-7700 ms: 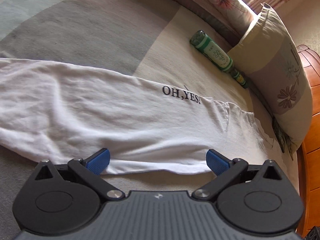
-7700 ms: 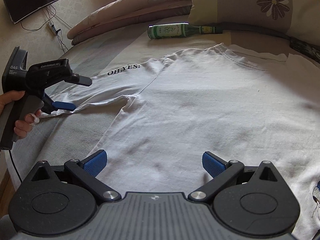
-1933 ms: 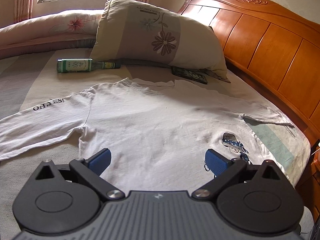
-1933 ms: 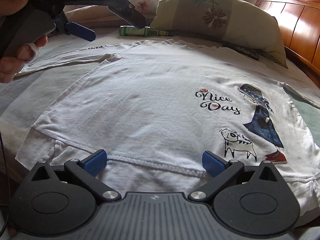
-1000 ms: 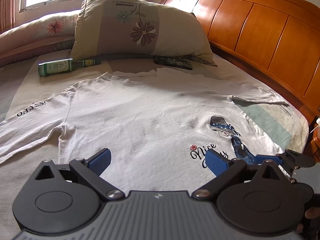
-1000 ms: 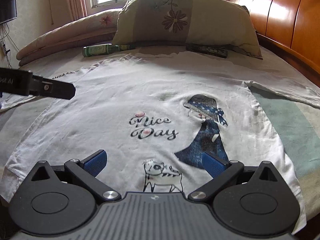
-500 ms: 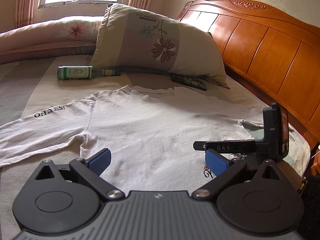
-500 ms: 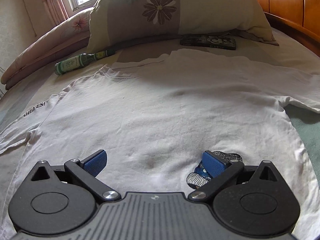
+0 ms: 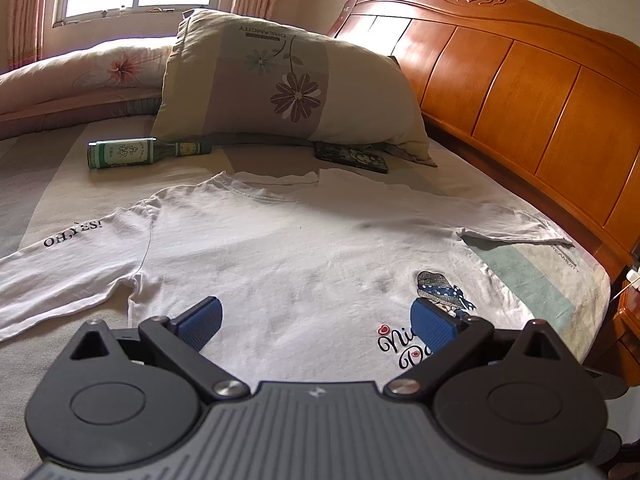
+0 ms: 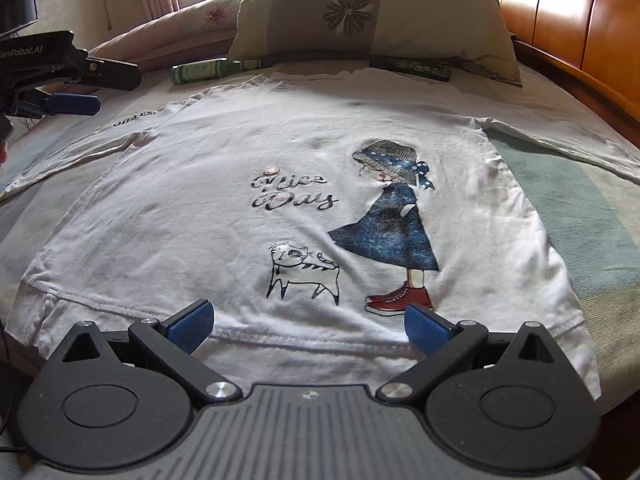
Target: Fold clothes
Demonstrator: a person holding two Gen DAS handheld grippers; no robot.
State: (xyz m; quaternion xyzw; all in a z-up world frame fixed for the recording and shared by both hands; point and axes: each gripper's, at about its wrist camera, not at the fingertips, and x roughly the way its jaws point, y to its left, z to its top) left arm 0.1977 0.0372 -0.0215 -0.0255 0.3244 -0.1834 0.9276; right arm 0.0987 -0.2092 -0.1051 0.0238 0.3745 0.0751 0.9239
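the white long-sleeved cotton shirt with a girl-and-cat print lies flat, sleeves out, on the bed, looking light and limp, best pinched at hem corners; left gripper and right gripper gape wide, empty.

I count one white long-sleeved shirt spread flat, with two sleeves out to either side of it. Beyond the shirt's collar lie one green bottle and one dark flat case, and behind those, one flowered pillow. I hold two claws: my left and my right.
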